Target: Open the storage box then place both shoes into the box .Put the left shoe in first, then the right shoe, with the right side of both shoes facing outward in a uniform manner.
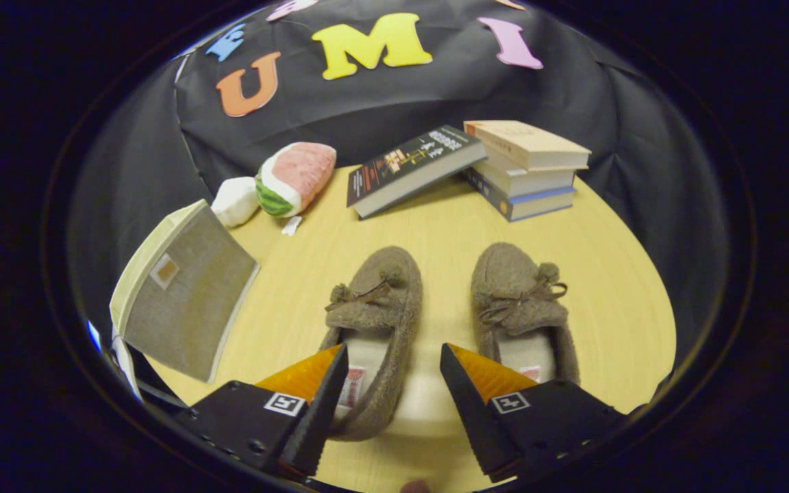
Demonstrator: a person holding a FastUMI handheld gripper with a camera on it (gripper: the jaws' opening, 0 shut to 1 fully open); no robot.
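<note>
Open gripper [393,383]; shoes [374,329] toes away.

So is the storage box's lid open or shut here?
Open, it seems: the storage box lid is raised beside the left shoe, its interior hidden. Both shoes are on the table; the gripper is open.

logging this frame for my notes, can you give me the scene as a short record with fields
surface: round wooden table
gripper: gripper open, fingers spread, holding nothing
left shoe: fuzzy brown slipper, heel end between the fingers, inner side next to the left finger
right shoe: matching slipper, beside the first, apart from it, heel behind the right finger
storage box: grey fabric box left of the shoes, lid appears shut
books: stack beyond the shoes, one dark book leaning on it
toys: watermelon plush and a white plush beyond the box
</note>
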